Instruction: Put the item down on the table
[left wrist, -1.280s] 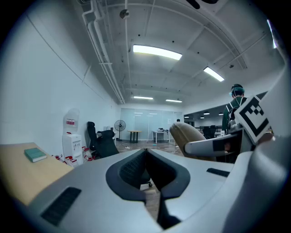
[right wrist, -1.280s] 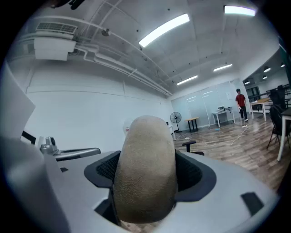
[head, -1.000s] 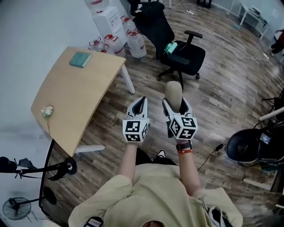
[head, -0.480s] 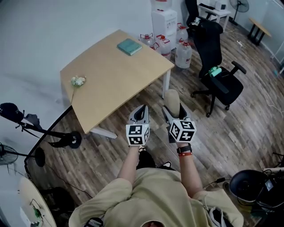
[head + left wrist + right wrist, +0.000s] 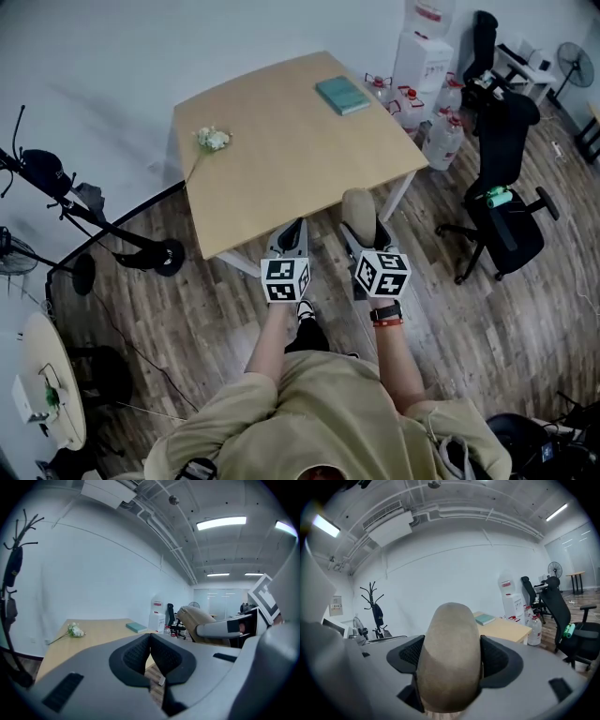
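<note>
The right gripper (image 5: 452,657) is clamped on a tan rounded item (image 5: 450,630); its two ribbed black pads (image 5: 408,654) press on the item's flanks with the jaws standing wide, and the domed end rises clear of them; in the head view the item (image 5: 359,207) stands up and forward from the gripper, held in the air right at the near edge of the table (image 5: 281,150) and not resting on it. The left gripper (image 5: 150,649) sits just beside it, jaws pressed together with nothing between them; in the head view both are held out level in front of the person, marker cubes facing up, over the wooden plank floor (image 5: 187,291).

On the pale wood table top lie a teal book (image 5: 342,95) near the far right corner and a small sprig of white flowers (image 5: 213,139) toward the left edge, well apart from each other; beyond the far right corner stand a white water dispenser (image 5: 422,54) and several large water bottles (image 5: 444,142); a black office chair (image 5: 506,211) stands to the right of the table.
</note>
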Demonstrator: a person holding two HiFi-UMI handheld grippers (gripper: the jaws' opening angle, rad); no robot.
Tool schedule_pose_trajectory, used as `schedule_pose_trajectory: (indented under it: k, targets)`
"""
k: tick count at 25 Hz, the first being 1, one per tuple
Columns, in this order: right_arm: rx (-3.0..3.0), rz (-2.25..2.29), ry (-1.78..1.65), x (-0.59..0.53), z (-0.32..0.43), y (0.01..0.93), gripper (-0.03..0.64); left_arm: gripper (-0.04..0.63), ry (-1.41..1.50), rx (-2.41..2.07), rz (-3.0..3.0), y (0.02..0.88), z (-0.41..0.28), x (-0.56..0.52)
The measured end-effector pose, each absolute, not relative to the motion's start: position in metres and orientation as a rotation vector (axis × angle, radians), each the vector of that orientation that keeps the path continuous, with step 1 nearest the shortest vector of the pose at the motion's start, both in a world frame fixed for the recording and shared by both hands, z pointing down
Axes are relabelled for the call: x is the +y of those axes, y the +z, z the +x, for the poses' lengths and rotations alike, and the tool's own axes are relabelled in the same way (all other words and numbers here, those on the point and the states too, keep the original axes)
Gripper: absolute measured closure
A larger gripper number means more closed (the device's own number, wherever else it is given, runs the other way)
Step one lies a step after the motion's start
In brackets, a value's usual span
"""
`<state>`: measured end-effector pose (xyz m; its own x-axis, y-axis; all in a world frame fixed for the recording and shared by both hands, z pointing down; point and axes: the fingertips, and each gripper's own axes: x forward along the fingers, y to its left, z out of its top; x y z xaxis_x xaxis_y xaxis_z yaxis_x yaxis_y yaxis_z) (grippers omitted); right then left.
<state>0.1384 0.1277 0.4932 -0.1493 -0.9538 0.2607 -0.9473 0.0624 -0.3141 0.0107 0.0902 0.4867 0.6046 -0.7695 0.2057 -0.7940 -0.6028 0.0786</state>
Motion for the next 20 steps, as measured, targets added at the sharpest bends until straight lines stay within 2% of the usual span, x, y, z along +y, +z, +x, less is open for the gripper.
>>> schedule_pose_trajectory:
  k: [20]
  targets:
    - [2.526, -1.896, -0.717, -0.098, 0.016, 0.525, 0.236, 0.571, 0.199, -1.455, 2.531, 0.513, -0.092, -0.107]
